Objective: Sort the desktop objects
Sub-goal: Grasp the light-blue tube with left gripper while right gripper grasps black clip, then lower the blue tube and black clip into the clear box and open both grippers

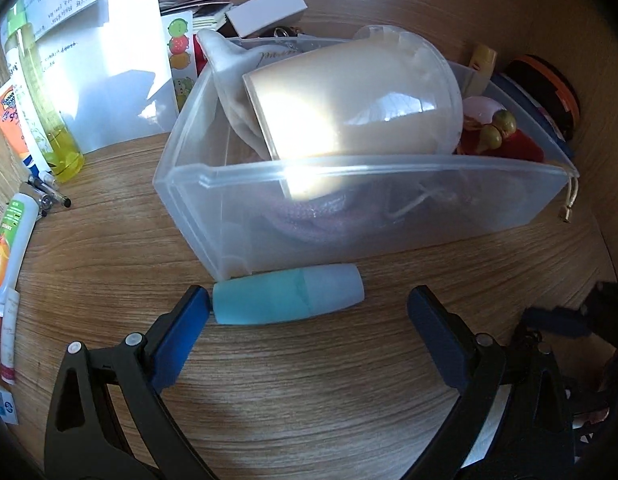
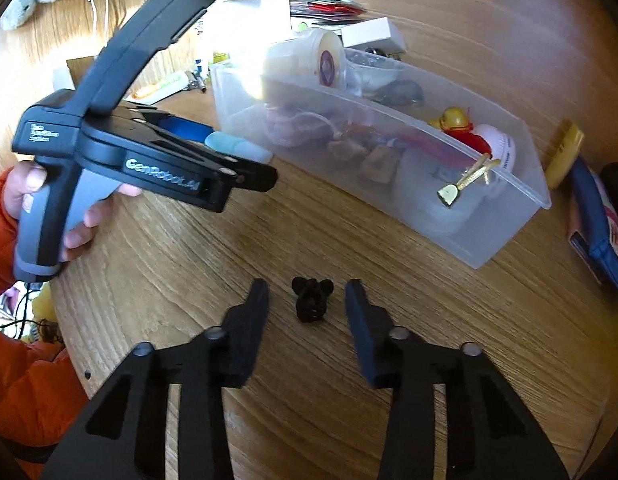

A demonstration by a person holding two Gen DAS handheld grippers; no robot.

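**Two grabs lined up beside the bin**

The left gripper (image 1: 309, 304) has jaws spread; the teal bottle (image 1: 287, 298) lies crosswise between them, touching the left jaw, against the clear bin (image 1: 389, 216). The right gripper (image 2: 307, 300) brackets the small black figure (image 2: 311, 298) on the counter (image 2: 309, 360), jaws spread.

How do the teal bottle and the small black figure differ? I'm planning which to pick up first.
The teal bottle lies on its side against the clear bin; the black figure sits in open tabletop, away from it. The bottle is smooth, long and teal with a frosted cap; the figure is small, lumpy and black. The open left hand-held gripper touches the bottle's base with one finger; the open right hand-held gripper straddles the figure untouched. Both rest on the wooden table.
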